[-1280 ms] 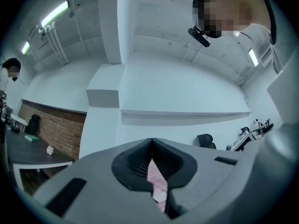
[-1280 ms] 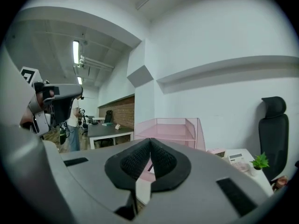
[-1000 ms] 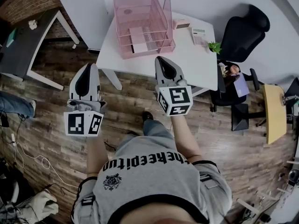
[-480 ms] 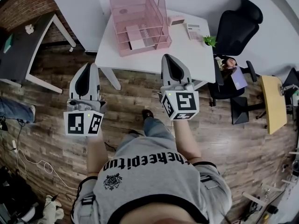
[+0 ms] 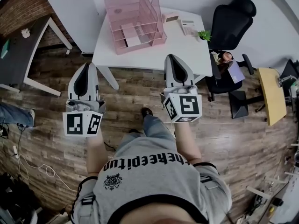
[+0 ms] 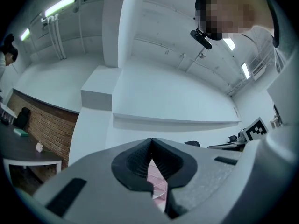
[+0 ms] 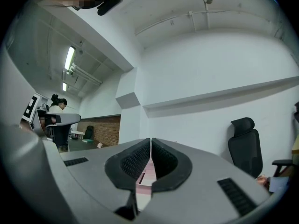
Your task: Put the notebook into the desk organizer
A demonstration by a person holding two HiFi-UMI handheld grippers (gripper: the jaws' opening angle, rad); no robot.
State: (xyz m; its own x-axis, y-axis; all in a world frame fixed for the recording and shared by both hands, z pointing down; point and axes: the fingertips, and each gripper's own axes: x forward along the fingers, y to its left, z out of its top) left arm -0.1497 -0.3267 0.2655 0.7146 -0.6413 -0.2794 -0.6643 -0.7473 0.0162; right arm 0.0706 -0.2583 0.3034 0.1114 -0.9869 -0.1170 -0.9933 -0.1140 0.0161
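The pink wire desk organizer (image 5: pixel 133 15) stands at the back left of the white table (image 5: pixel 182 50). A pale flat notebook (image 5: pixel 129 32) lies in one of its lower trays. Both grippers hang over the wooden floor, short of the table's near edge. My left gripper (image 5: pixel 87 67) is shut and empty, with a sliver of the pink organizer (image 6: pixel 156 185) showing past its left gripper (image 6: pixel 151 146) pads. My right gripper (image 5: pixel 172 59) is also shut with nothing in it, and in the right gripper view it (image 7: pixel 151 146) points toward the table and the white wall.
A small pink box (image 5: pixel 170 17), a white calculator-like device (image 5: pixel 188 27) and a little green plant (image 5: pixel 203 34) sit at the table's back right. A black office chair (image 5: pixel 232 18) stands right of it, a dark desk (image 5: pixel 21 50) left, a yellow tabletop (image 5: pixel 272 97) far right.
The table and organizer have slid up and left in the head view, farther away. The right gripper has drawn back from over the table's edge to over the floor. Both grippers stay shut.
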